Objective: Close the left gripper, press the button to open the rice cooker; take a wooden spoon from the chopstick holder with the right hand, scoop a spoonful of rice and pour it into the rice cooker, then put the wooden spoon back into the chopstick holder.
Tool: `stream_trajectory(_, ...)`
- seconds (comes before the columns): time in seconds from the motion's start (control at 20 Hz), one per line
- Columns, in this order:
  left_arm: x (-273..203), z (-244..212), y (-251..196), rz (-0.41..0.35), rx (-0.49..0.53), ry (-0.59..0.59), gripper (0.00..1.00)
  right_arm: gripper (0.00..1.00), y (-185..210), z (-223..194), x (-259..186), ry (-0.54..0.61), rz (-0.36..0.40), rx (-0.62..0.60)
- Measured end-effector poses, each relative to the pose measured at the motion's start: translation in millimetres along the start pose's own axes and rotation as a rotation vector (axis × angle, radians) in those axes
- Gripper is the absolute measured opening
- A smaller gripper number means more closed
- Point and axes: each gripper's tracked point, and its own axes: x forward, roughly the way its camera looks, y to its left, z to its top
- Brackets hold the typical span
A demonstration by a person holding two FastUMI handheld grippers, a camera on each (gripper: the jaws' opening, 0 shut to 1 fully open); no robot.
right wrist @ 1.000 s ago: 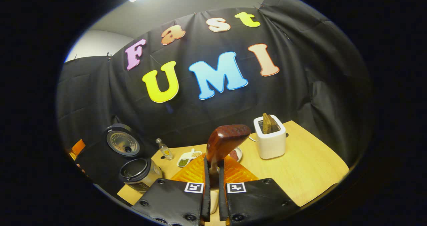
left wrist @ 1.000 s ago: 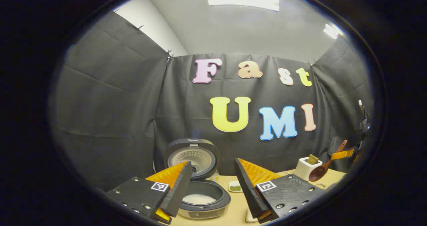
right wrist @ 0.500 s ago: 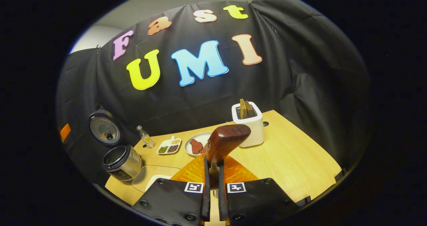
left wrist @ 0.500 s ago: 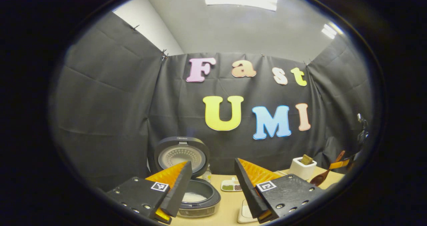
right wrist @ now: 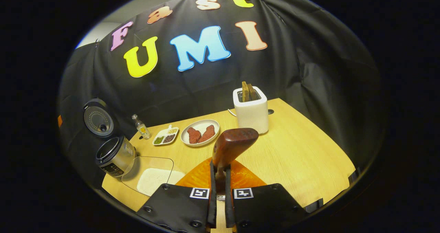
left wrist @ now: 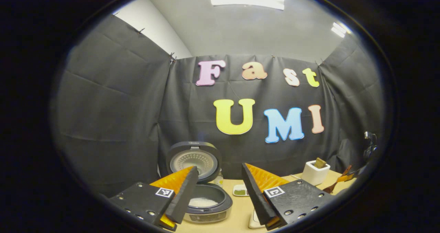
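In the left gripper view the rice cooker (left wrist: 206, 205) stands with its lid (left wrist: 194, 161) up and white rice in its pot. My left gripper (left wrist: 220, 190) hangs open just in front of it, holding nothing. At the far right of that view the wooden spoon (left wrist: 333, 185) is held low over the table. In the right gripper view my right gripper (right wrist: 220, 169) is shut on the wooden spoon (right wrist: 232, 145), whose bowl rises above the fingers. The rice cooker (right wrist: 113, 154) sits at the table's left. A clear tray of rice (right wrist: 153, 176) lies beside it. The white holder (right wrist: 251, 111) stands at the back.
A plate with red pieces (right wrist: 200, 136), a small divided dish (right wrist: 165, 138) and a little bottle (right wrist: 141, 126) line the back of the wooden table (right wrist: 302, 157). The black cloth wall closes in behind and on both sides. The white holder (left wrist: 314, 173) stands right of the left gripper.
The right gripper has tipped downward with the spoon, so more of the table and the rice tray show. In the left gripper view the spoon has sunk lower and farther right. The left gripper barely shifted.
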Motion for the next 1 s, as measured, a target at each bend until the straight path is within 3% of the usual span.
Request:
stream_trajectory(0.4,-10.8,6.6,7.7,0.03,0.013,-0.008,0.78,0.17,-9.8,-30.8,17.1,0.085,0.002,0.022)
stream_trajectory(0.45,-12.6,8.2,7.8,0.031,0.015,-0.01,0.78,0.13,-11.3,-31.1,16.4,0.087,0.0,0.021)
stream_trajectory(0.55,-12.4,10.1,6.3,0.031,0.017,-0.014,0.78,0.2,-12.8,-22.3,8.4,0.058,-0.004,0.014)
stream_trajectory(0.65,-13.0,12.2,4.2,0.028,0.016,-0.016,0.78,0.37,-17.7,-12.3,8.1,0.019,-0.023,-0.014)
stream_trajectory(0.7,-12.8,12.4,0.9,0.026,0.017,-0.018,0.78,0.61,-21.5,-5.7,2.0,-0.001,-0.039,-0.04)
stream_trajectory(0.75,-13.2,13.9,-0.8,0.022,0.016,-0.021,0.78,0.76,-27.1,0.5,-1.7,-0.019,-0.065,-0.068)
stream_trajectory(0.8,-13.1,16.5,-2.0,0.019,0.017,-0.024,0.78,1.0,-32.0,6.7,-8.0,-0.039,-0.081,-0.092)
stream_trajectory(1.0,-6.7,19.6,-6.2,0.01,0.03,-0.023,0.78,0.98,-36.9,46.6,-34.9,-0.155,-0.137,-0.198)
